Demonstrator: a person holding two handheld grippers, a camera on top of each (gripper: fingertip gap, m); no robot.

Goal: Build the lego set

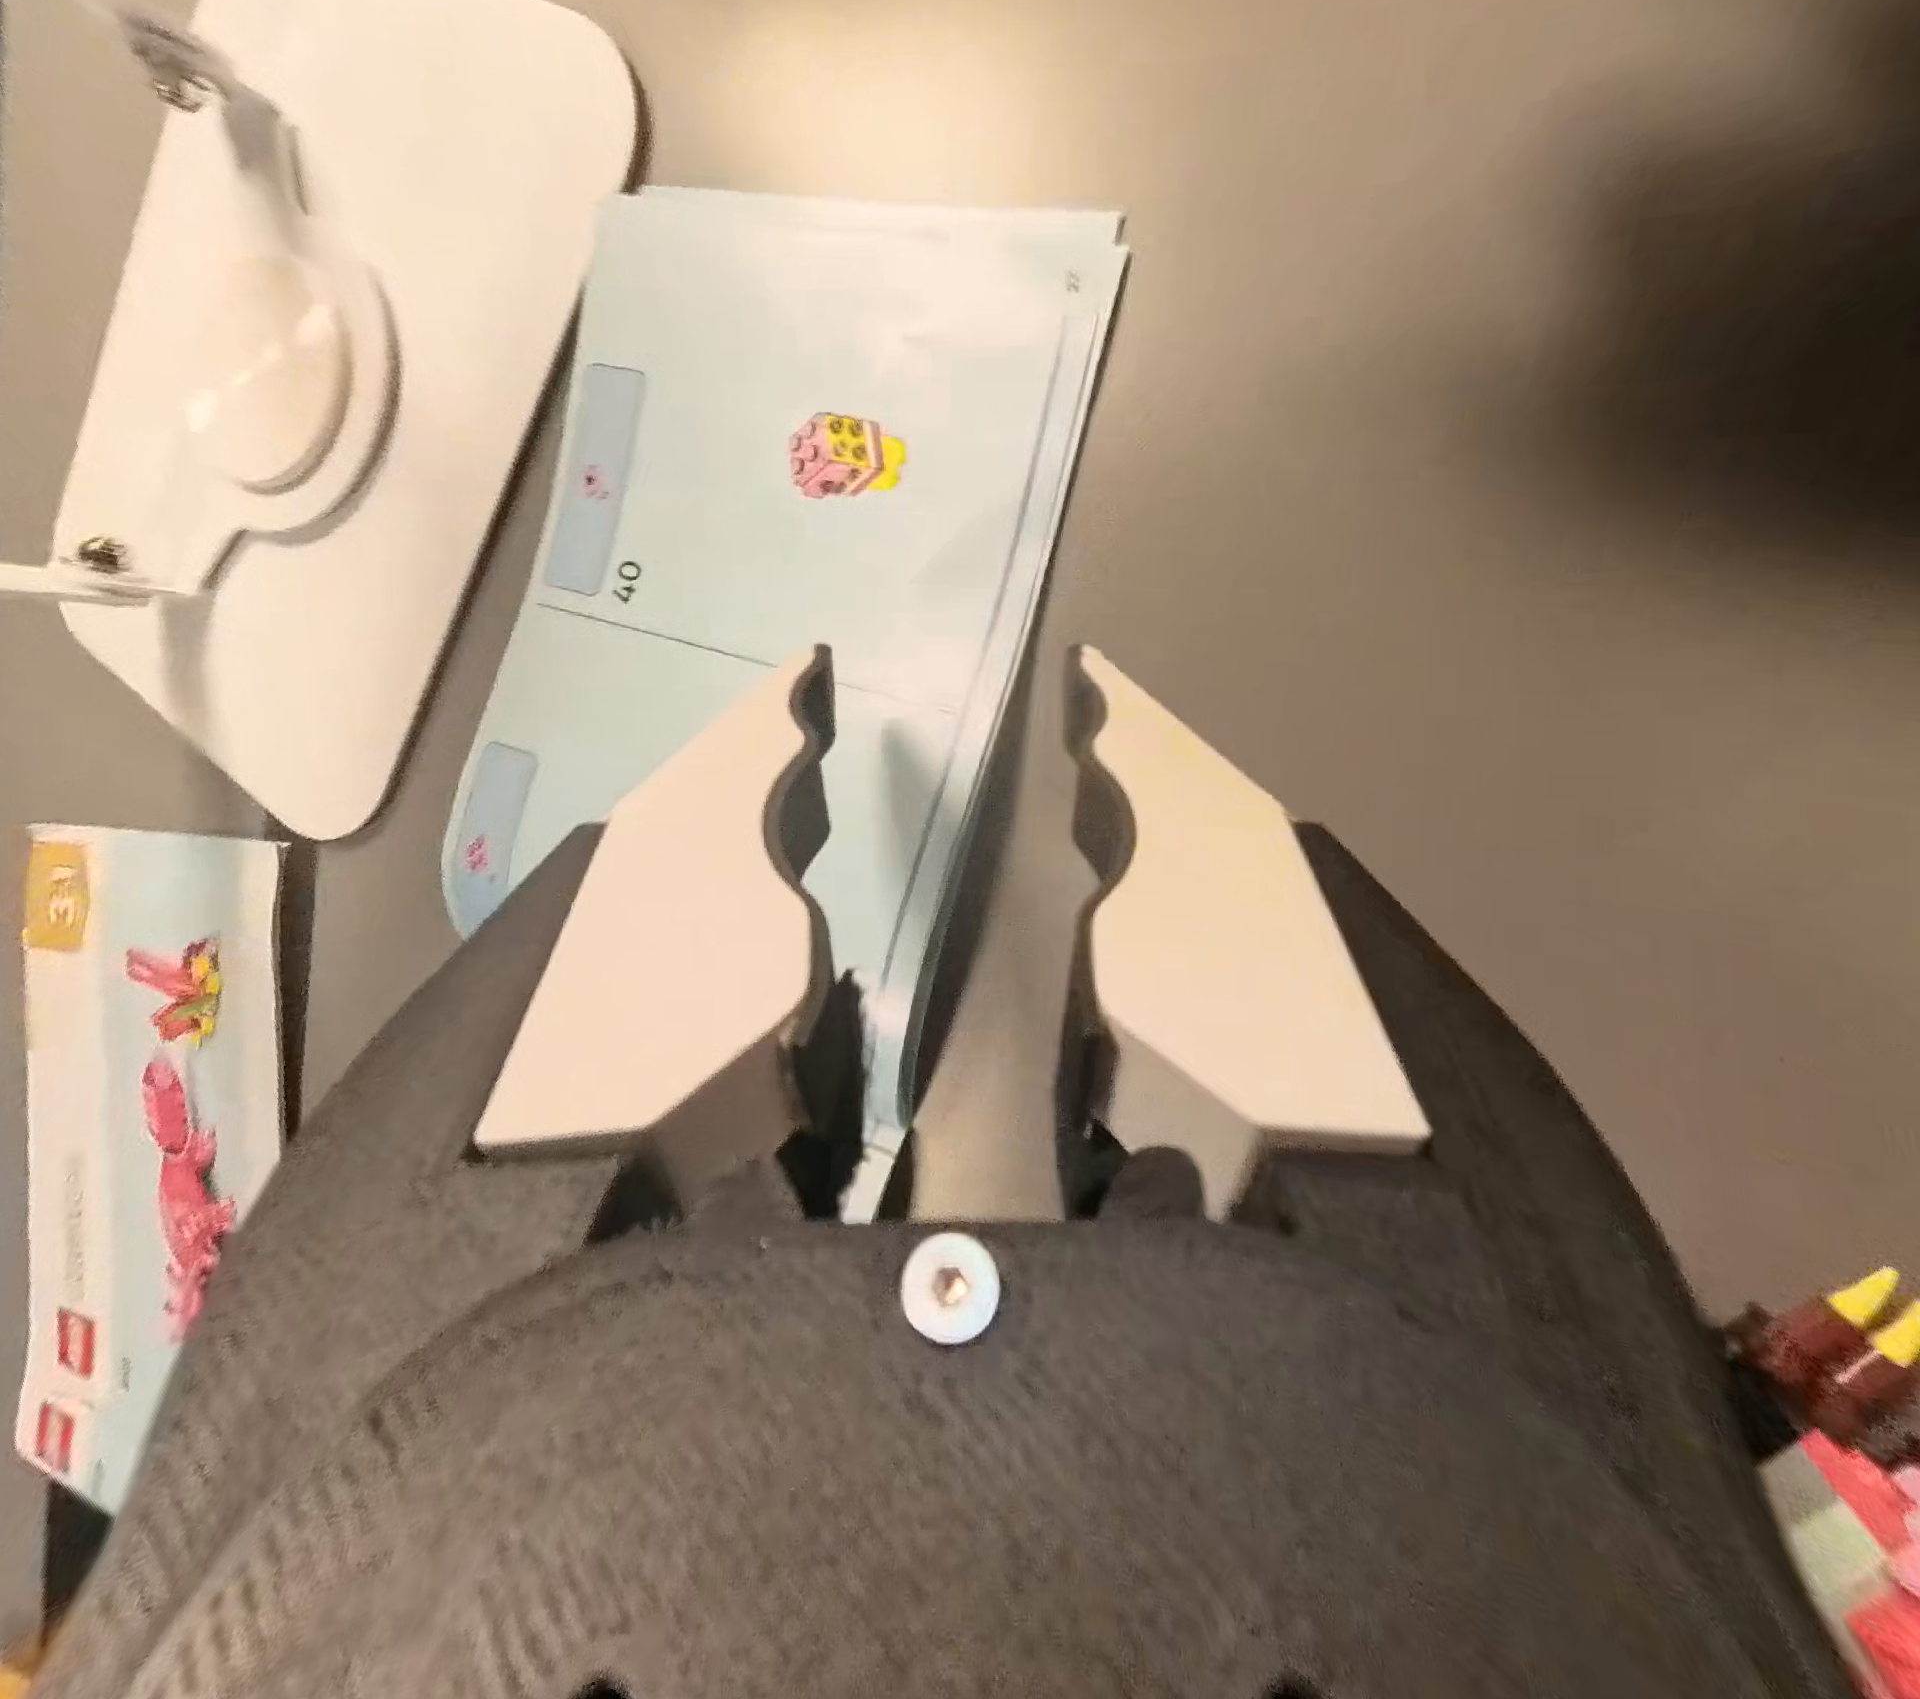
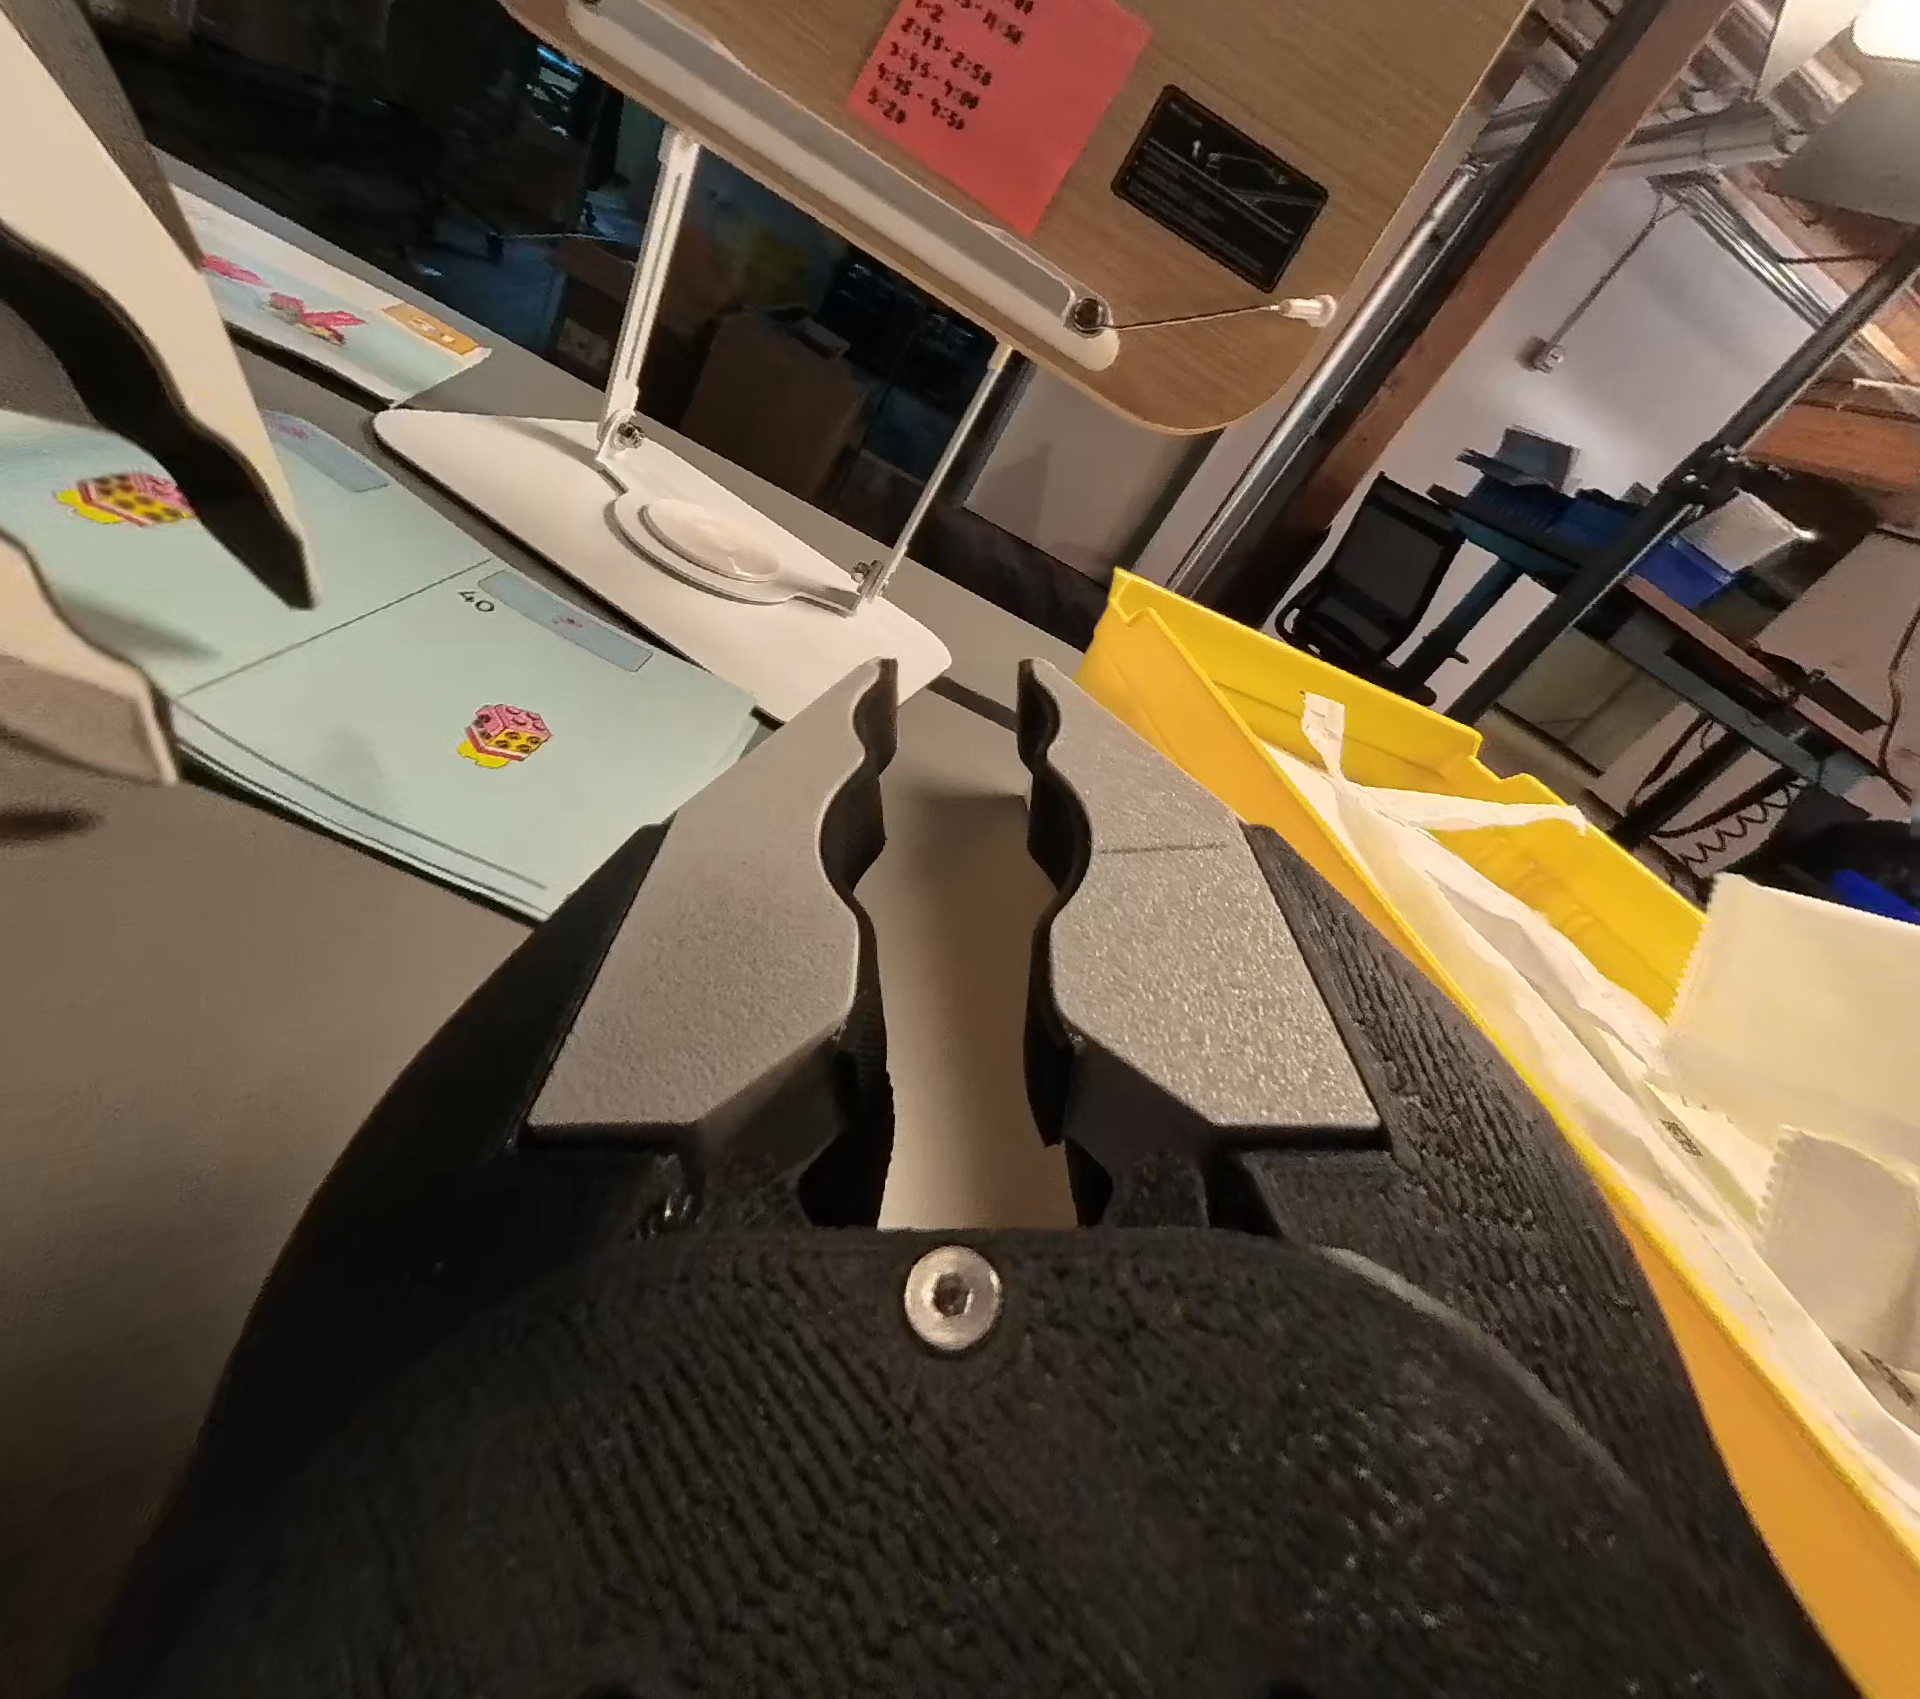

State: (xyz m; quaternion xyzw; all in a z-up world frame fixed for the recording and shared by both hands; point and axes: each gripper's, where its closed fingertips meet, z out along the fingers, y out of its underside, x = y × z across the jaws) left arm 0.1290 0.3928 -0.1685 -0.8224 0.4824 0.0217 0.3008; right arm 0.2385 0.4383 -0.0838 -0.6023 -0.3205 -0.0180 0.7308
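On the worktop: a grey worktop [image 1: 1351, 299] is seen from above by the left camera and low along its surface by the right camera.
Left gripper: the left gripper [image 1: 954, 662] is held over an open pale blue booklet [image 1: 810, 361]; its cream fingers [image 1: 717, 870] are spread apart, and the booklet's right page edge is seen in the gap between them, with nothing gripped.
Right gripper: the right gripper [image 2: 956, 683] is held low over bare worktop, its grey fingers [image 2: 748, 922] parted by a narrow gap with nothing between them.
Booklet: it lies open and flat, with small pink and yellow brick drawings printed on the page.
Stand: a white stand base [image 1: 343, 361] lies just left of the booklet; in the right view a wooden board [image 2: 1039, 39] bearing a red sticky note [image 2: 997, 60] is raised above it.
Second booklet: another printed booklet [image 1: 145, 1109] lies at the left edge.
Bin: a yellow bin [image 2: 1351, 776] holding white paper bags [image 2: 1507, 953] stands just right of the right gripper.
Bricks: red and yellow toy bricks [image 1: 1839, 1400] are seen at the lower right of the left view.
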